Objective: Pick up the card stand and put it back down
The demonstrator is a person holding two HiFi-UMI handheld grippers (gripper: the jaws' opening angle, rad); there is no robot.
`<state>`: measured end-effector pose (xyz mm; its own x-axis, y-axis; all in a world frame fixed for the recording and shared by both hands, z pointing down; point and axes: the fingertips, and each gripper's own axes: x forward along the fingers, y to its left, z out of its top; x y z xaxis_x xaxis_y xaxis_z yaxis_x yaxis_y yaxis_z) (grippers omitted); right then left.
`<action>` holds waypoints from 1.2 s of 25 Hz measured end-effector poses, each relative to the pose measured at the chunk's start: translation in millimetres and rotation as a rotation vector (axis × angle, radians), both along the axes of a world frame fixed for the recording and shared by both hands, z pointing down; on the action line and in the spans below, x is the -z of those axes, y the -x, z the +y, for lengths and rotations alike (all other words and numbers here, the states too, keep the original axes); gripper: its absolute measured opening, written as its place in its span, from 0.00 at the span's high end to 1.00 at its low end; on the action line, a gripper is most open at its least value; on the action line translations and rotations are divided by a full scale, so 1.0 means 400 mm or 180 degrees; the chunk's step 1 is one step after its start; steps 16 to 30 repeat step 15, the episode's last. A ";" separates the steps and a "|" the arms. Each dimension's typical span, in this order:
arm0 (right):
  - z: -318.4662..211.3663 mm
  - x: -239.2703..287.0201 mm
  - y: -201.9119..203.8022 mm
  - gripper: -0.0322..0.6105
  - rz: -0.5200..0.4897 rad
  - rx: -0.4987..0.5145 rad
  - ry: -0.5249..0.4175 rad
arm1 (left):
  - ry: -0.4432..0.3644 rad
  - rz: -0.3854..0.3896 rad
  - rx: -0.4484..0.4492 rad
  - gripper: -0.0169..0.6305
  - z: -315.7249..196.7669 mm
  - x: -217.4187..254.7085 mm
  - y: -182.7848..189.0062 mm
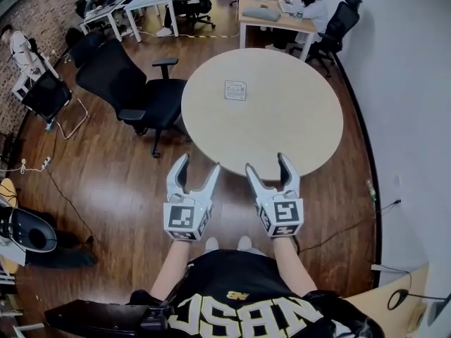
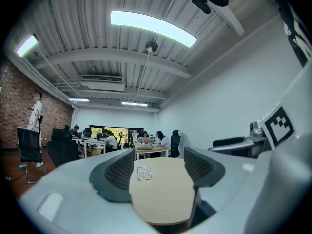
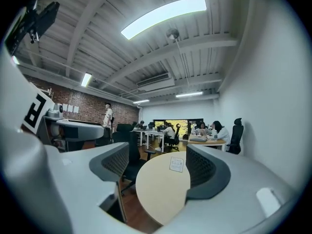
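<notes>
Round office table [image 1: 282,129] w/ card stand [image 1: 235,90] upright; left gripper [image 1: 199,162] & right gripper [image 1: 267,162] agape, empty, well short: pre-lift or post-return.

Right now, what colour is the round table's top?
The round table top is pale beige, clearest in the head view.

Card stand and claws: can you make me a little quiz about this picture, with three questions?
1. True or false: the left claw and the right claw are both open and empty.
2. Where is the card stand? A: on the table. B: in the left claw. C: in the right claw.
3. Fill in the gap: the table top is ___ in shape.

Key: 1 true. 2 A. 3 round.
</notes>
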<state>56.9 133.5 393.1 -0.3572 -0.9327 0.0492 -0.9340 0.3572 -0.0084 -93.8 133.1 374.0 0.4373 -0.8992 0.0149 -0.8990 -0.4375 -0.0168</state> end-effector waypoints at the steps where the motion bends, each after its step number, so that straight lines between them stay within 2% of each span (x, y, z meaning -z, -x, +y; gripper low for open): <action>1: -0.001 0.015 0.003 0.37 -0.0005 -0.0051 -0.0039 | 0.0001 0.0011 0.0044 0.47 -0.001 0.010 0.012; 5: 0.007 0.056 0.015 0.38 -0.0003 -0.0164 -0.0154 | -0.0004 -0.0054 0.0161 0.47 0.004 0.034 0.055; 15: 0.015 0.109 0.030 0.39 0.0071 -0.0319 -0.0248 | -0.0172 -0.0017 0.0433 0.48 0.003 0.079 0.123; 30: 0.015 0.109 0.030 0.39 0.0071 -0.0319 -0.0248 | -0.0172 -0.0017 0.0433 0.48 0.003 0.079 0.123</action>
